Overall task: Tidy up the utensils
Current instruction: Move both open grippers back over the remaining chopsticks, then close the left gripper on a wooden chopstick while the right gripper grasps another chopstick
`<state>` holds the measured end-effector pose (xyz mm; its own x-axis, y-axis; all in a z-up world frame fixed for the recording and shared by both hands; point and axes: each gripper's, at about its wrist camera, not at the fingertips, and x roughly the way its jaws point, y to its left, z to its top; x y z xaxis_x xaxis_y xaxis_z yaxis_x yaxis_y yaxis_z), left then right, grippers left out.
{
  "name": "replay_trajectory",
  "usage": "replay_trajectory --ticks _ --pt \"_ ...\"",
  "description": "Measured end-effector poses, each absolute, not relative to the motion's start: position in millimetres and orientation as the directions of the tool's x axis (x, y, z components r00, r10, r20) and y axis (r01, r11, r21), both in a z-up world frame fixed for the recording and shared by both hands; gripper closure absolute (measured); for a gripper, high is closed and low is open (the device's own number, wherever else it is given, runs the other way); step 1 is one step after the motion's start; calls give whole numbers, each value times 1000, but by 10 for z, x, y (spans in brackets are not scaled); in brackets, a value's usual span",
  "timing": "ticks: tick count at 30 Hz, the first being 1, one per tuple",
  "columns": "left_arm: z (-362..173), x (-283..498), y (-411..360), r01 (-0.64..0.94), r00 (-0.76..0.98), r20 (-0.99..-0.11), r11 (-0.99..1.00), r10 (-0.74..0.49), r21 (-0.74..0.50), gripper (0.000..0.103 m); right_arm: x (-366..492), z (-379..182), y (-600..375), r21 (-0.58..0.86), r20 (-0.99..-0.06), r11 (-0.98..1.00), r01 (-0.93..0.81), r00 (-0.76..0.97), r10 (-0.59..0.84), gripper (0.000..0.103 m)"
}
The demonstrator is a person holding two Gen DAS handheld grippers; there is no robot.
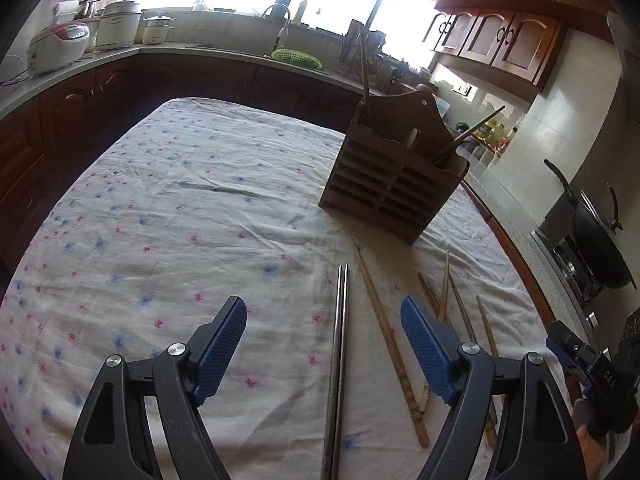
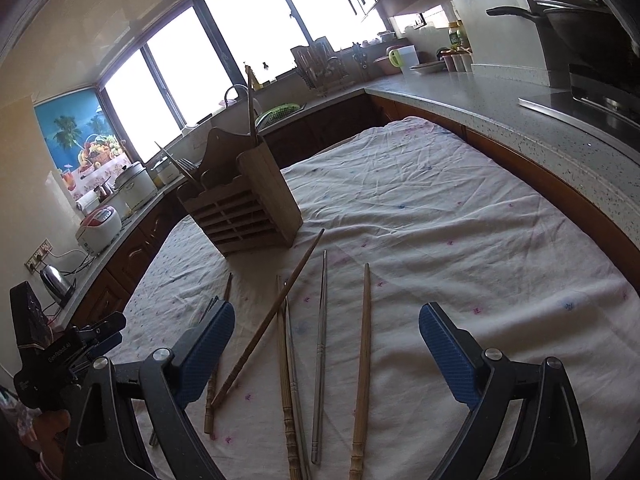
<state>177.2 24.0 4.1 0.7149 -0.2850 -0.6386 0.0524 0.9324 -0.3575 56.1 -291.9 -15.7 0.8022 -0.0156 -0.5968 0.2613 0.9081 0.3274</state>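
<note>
A wooden slatted utensil holder (image 1: 390, 176) (image 2: 244, 200) stands on the cloth-covered table (image 1: 168, 208) with a few sticks poking out of it. Several chopsticks lie loose in front of it. In the left wrist view a pair of metal chopsticks (image 1: 338, 360) lies between the open fingers of my left gripper (image 1: 324, 312), with a bamboo chopstick (image 1: 388, 340) beside them. In the right wrist view my right gripper (image 2: 326, 320) is open above a metal chopstick (image 2: 320, 352), a wooden chopstick (image 2: 363, 360) and a dark crossed chopstick (image 2: 272, 316). Neither gripper holds anything.
Kitchen counters wrap around the table: rice cookers (image 1: 60, 46) on the left, a sink with a green basket (image 1: 297, 58) at the back, a wok (image 1: 600, 236) on the stove to the right. A kettle (image 2: 56, 284) sits on the counter edge.
</note>
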Motion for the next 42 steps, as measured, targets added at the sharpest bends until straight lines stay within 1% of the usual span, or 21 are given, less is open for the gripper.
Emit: replay_trajectory --ticks 5,7,8,10,11,13,14,16,18,20,23,25,29,30,31,32,34,35,36,41,42 --pt "73 1950 68 97 689 -652 931 -318 -352 25 633 -175 -2958 309 -621 913 266 784 -18 12" --pt "91 2025 -24 122 676 -657 930 -334 -347 26 665 -196 -2989 303 -631 913 272 776 -22 20" --pt "98 2066 -66 134 668 -661 929 -341 -345 26 688 -207 -3008 299 -639 913 279 769 -25 22" --pt "109 2169 -161 154 654 -669 928 -353 -339 27 737 -230 -3053 293 -652 911 291 757 -33 32" --pt "112 2222 -213 166 644 -676 928 -358 -334 27 775 -251 -3075 288 -661 912 293 750 -32 35" --pt "123 2335 -324 188 630 -685 928 -366 -323 31 846 -293 -3106 274 -681 914 299 732 -36 43" --pt "125 2397 -390 205 619 -690 926 -374 -318 31 881 -317 -3122 270 -690 914 302 723 -35 45" --pt "128 2527 -538 241 597 -703 922 -386 -302 33 956 -374 -3149 262 -710 916 305 703 -31 52" --pt "115 2683 -716 288 569 -717 915 -402 -284 33 1013 -425 -3182 271 -723 912 307 691 -18 58" --pt "66 2840 -892 322 546 -734 909 -405 -263 34 1027 -445 -3217 279 -726 907 317 688 -17 60" --pt "-40 3117 -1196 370 504 -763 899 -405 -233 42 995 -441 -3280 284 -724 899 332 689 -26 62" --pt "-125 3290 -1378 391 483 -783 896 -393 -209 50 962 -441 -3335 285 -724 895 343 688 -33 64" --pt "-299 3554 -1675 425 448 -814 889 -369 -169 58 913 -427 -3460 296 -724 882 367 688 -44 67" --pt "-349 3609 -1738 432 443 -822 889 -358 -154 62 909 -423 -3484 295 -725 880 372 688 -48 68" --pt "-394 3645 -1801 440 435 -830 886 -349 -142 67 905 -422 -3509 299 -724 877 375 688 -47 68" --pt "-448 3685 -1844 448 422 -839 884 -344 -137 70 905 -421 -3529 303 -723 875 377 689 -46 68" --pt "-522 3751 -1927 451 398 -856 883 -329 -129 87 914 -420 -3547 307 -723 873 378 689 -44 68" --pt "-521 3757 -1923 453 414 -851 884 -324 -116 91 927 -423 -3549 309 -723 874 375 689 -40 68" --pt "-521 3760 -1904 454 408 -850 882 -333 -128 98 945 -429 -3547 312 -724 875 370 689 -33 68" --pt "-339 3542 -1544 416 453 -799 886 -396 -203 98 1069 -468 -3440 308 -732 892 332 682 -1 68" --pt "-301 3477 -1437 408 459 -790 886 -407 -219 98 1105 -483 -3411 304 -735 896 325 679 3 70"
